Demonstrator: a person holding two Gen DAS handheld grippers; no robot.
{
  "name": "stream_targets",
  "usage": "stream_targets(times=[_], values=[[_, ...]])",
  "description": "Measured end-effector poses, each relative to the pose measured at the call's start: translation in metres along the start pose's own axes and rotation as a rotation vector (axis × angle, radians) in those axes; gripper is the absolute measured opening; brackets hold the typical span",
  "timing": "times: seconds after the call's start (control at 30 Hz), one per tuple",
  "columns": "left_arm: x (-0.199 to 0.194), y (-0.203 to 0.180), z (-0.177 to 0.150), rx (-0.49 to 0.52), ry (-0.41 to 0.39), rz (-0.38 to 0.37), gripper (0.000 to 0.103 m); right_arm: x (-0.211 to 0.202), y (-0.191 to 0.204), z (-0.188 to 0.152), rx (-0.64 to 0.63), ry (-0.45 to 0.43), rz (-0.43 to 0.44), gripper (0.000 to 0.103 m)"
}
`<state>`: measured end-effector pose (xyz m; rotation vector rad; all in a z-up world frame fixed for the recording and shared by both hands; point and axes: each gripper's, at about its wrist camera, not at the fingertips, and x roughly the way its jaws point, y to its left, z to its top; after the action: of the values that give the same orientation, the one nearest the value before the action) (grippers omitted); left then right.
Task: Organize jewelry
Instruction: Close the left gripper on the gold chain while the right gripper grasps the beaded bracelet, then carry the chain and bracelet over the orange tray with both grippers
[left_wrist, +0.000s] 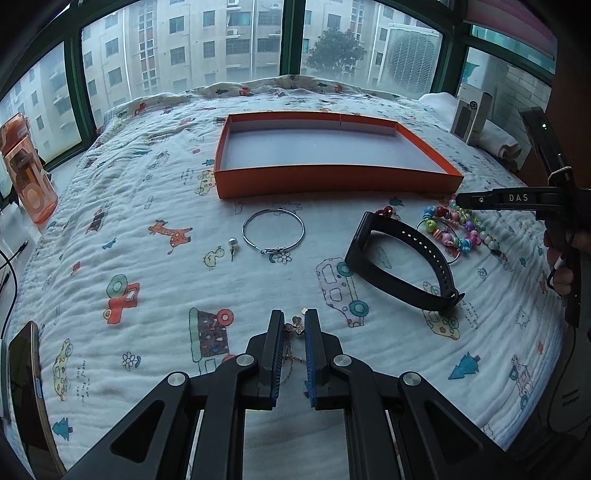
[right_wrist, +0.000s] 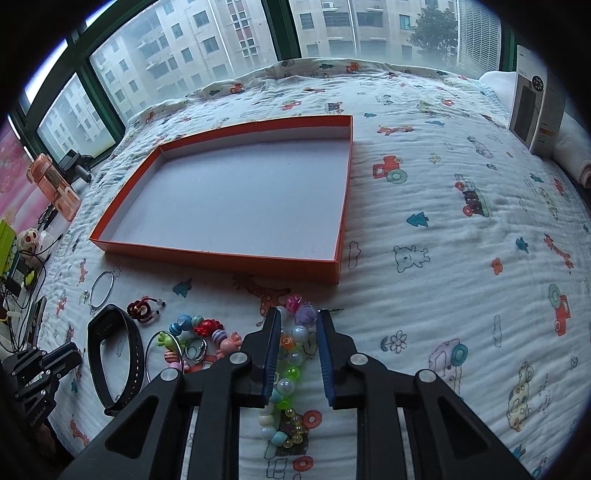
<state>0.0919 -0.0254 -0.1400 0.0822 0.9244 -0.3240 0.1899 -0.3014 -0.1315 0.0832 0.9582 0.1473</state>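
Note:
An empty orange tray (left_wrist: 332, 181) (right_wrist: 221, 258) lies on the quilt. My left gripper (left_wrist: 294, 326) is open around a thin rose-gold chain with a flower pendant (left_wrist: 295, 328) lying between its fingers. My right gripper (right_wrist: 298, 323) is open over a string of pastel beads (right_wrist: 291, 369); its side shows in the left wrist view (left_wrist: 458, 201). A silver bangle (left_wrist: 273, 230) (right_wrist: 101, 286), a small earring (left_wrist: 232, 245), a black wristband (left_wrist: 399, 266) (right_wrist: 114, 350), a colourful bead bracelet (left_wrist: 454, 229) (right_wrist: 199, 332) and a red bead piece (right_wrist: 142, 310) lie in front of the tray.
The quilt (left_wrist: 147, 288) with cartoon prints covers the surface. An orange bottle (left_wrist: 27, 173) (right_wrist: 55, 184) stands at the left. A phone (left_wrist: 26, 387) lies at the near left edge. A white box (left_wrist: 472, 118) (right_wrist: 535, 99) and folded towels stand at the far right. Windows run behind.

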Motion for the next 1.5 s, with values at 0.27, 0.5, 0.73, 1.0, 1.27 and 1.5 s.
stream_targets(times=[0.27, 0.5, 0.73, 1.0, 1.27, 1.5], values=[[0.001, 0.002, 0.001, 0.0, 0.0, 0.0, 0.011, 0.003, 0.007, -0.001, -0.007, 0.016, 0.024, 0.023], [0.002, 0.002, 0.002, -0.001, 0.0, 0.0, 0.011, 0.002, 0.007, -0.003, 0.016, 0.015, 0.032, 0.023], [0.002, 0.004, 0.004, -0.004, -0.001, 0.006, 0.011, -0.001, 0.006, -0.005, 0.036, -0.014, 0.025, 0.012], [-0.018, 0.011, 0.011, -0.029, -0.054, 0.026, 0.011, -0.029, 0.013, 0.0, 0.011, -0.092, 0.019, 0.012], [-0.061, 0.01, 0.026, -0.032, -0.158, 0.041, 0.011, -0.073, 0.028, 0.009, -0.034, -0.176, 0.072, 0.012], [-0.1, 0.006, 0.05, -0.014, -0.252, 0.048, 0.011, -0.108, 0.036, 0.018, -0.074, -0.24, 0.078, 0.012]])
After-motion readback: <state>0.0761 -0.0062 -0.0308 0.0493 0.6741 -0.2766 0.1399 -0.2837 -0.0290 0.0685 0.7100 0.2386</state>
